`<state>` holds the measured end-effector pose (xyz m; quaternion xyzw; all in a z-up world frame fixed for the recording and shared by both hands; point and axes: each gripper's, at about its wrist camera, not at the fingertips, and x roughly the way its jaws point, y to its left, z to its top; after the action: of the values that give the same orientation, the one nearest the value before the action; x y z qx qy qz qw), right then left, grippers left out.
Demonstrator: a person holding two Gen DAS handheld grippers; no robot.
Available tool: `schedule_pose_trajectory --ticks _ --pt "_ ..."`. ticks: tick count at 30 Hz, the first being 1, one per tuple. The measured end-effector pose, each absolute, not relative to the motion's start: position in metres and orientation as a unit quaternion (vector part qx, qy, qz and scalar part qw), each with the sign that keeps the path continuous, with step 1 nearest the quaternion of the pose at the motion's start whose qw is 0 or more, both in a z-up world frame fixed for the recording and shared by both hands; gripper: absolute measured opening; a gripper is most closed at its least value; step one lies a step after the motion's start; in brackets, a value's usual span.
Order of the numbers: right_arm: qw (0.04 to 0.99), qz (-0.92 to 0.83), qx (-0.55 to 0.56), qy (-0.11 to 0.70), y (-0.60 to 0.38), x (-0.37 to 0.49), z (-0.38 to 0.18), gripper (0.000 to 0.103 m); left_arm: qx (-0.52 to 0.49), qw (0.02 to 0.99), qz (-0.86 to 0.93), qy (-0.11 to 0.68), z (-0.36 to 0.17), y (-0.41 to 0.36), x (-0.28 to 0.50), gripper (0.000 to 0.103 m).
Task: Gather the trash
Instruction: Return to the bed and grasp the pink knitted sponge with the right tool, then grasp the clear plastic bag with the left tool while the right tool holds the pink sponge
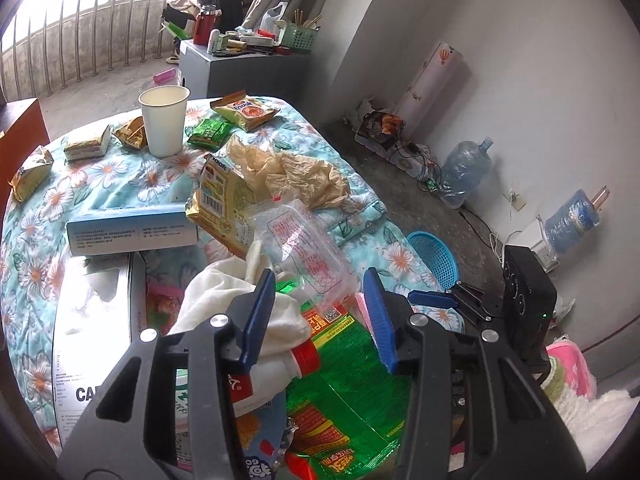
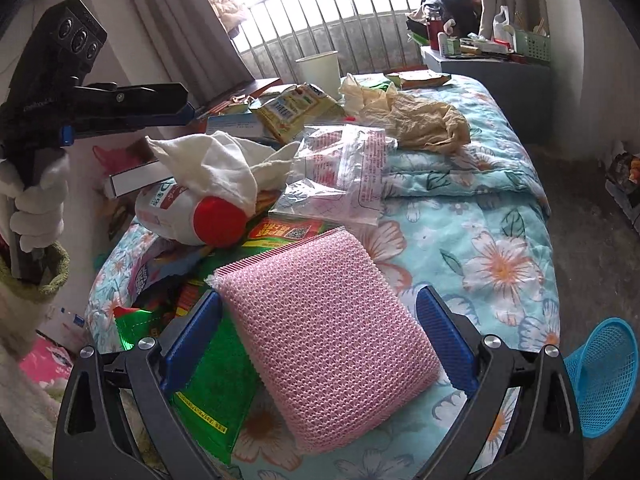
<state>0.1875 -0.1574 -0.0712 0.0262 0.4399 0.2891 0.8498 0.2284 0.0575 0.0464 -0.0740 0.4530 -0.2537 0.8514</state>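
The jaws of the left gripper point(image 1: 320, 316) are seen partly apart, with nothing pressed between the pads; a clear bag point(image 1: 308, 248) and a white cloth point(image 1: 224, 296) lie just beyond and below them. The jaws of the right gripper point(image 2: 320, 340) are spread wide on either side of a pink sponge point(image 2: 328, 344), which rests on the bed point(image 2: 500, 216); whether the pads actually touch the sponge cannot be told.

The trash is scattered over the floral bedcover. A green wrapper point(image 2: 216, 392) is tucked under the sponge's left edge, and a white bottle point(image 2: 176, 212) with a red cap lies on its side just behind, partly draped by the cloth. Farther back a crumpled tan bag point(image 1: 296, 176), a yellow packet point(image 1: 224, 208), a blue box point(image 1: 132, 232) and a paper cup point(image 1: 164, 120) are seen, the cup standing upright among small snack packets point(image 1: 246, 110). A blue basket point(image 2: 600, 376) lies tipped on the floor beside the bed.

In the right wrist view the left gripper is held in a white-gloved hand point(image 2: 38, 200) at the left edge.
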Motion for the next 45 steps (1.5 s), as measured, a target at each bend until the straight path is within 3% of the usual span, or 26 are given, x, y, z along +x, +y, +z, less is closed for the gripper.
schedule_pose_trajectory --ticks 7,21,28,34,41,44,45 --pt "0.855 0.262 0.138 0.427 -0.197 0.183 -0.068 0.07 -0.063 0.839 -0.257 0.476 0.044 0.041 0.251 0.042" --pt "0.863 0.198 0.282 0.368 -0.26 0.177 -0.059 0.062 0.17 0.805 -0.283 0.492 0.001 -0.06 0.245 0.054" --pt "0.883 0.159 0.273 0.347 -0.274 0.172 -0.049 0.058 0.36 0.782 -0.227 0.456 -0.035 -0.103 0.234 0.054" --pt "0.892 0.12 0.25 0.357 -0.281 0.17 -0.052 0.051 0.43 0.751 -0.206 0.457 -0.061 -0.115 0.233 0.054" --pt "0.888 0.11 0.253 0.368 -0.287 0.168 -0.058 0.033 0.412 0.758 -0.215 0.459 -0.057 -0.117 0.238 0.018" --pt "0.887 0.107 0.254 0.37 -0.288 0.167 -0.059 0.026 0.404 0.766 -0.218 0.449 -0.052 -0.117 0.237 0.01" --pt "0.886 0.107 0.257 0.371 -0.288 0.166 -0.059 0.022 0.4 0.769 -0.221 0.447 -0.049 -0.117 0.236 0.0"
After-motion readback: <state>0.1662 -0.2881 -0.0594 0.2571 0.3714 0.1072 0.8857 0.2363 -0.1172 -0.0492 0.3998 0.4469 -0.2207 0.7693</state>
